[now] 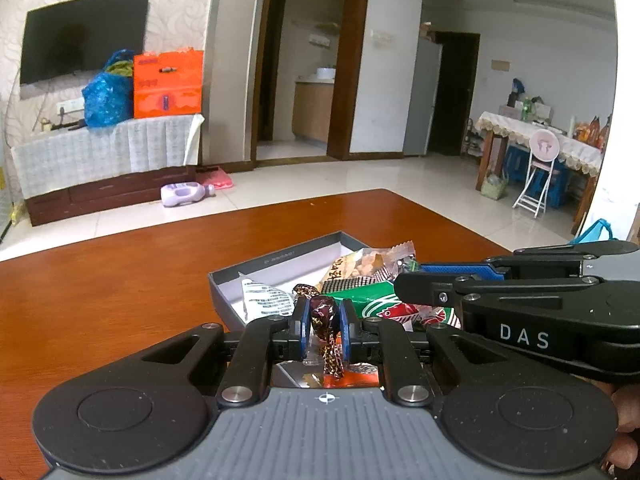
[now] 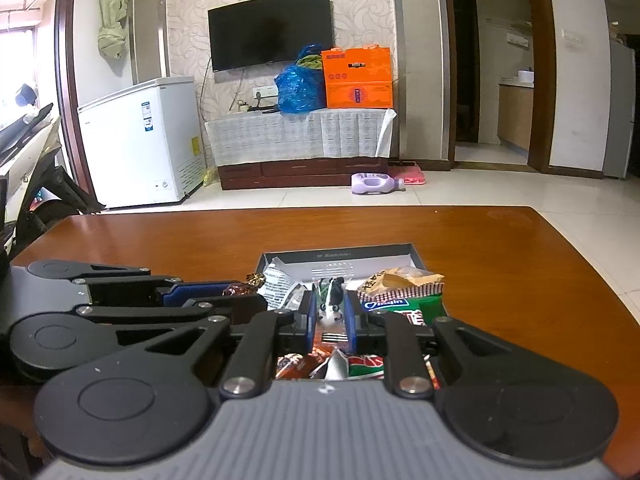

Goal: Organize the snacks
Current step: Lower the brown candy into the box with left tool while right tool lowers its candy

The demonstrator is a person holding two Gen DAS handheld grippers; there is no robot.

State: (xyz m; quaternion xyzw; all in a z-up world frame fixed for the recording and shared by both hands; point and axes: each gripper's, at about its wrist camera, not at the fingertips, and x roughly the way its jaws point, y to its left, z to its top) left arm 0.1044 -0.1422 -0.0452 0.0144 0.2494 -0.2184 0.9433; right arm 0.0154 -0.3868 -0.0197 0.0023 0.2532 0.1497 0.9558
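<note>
A grey box of snack packets sits on the wooden table; it also shows in the right wrist view. My left gripper is shut on a brown foil-wrapped candy just above the box. My right gripper is shut on a small clear packet with a black-and-white panda print, also over the box. The right gripper reaches in from the right in the left wrist view; the left gripper lies at the left in the right wrist view, holding the candy.
In the box lie a green packet, a peanut packet, a white striped packet and a blue-labelled packet. The table edge falls off to the right. A TV cabinet and a freezer stand behind.
</note>
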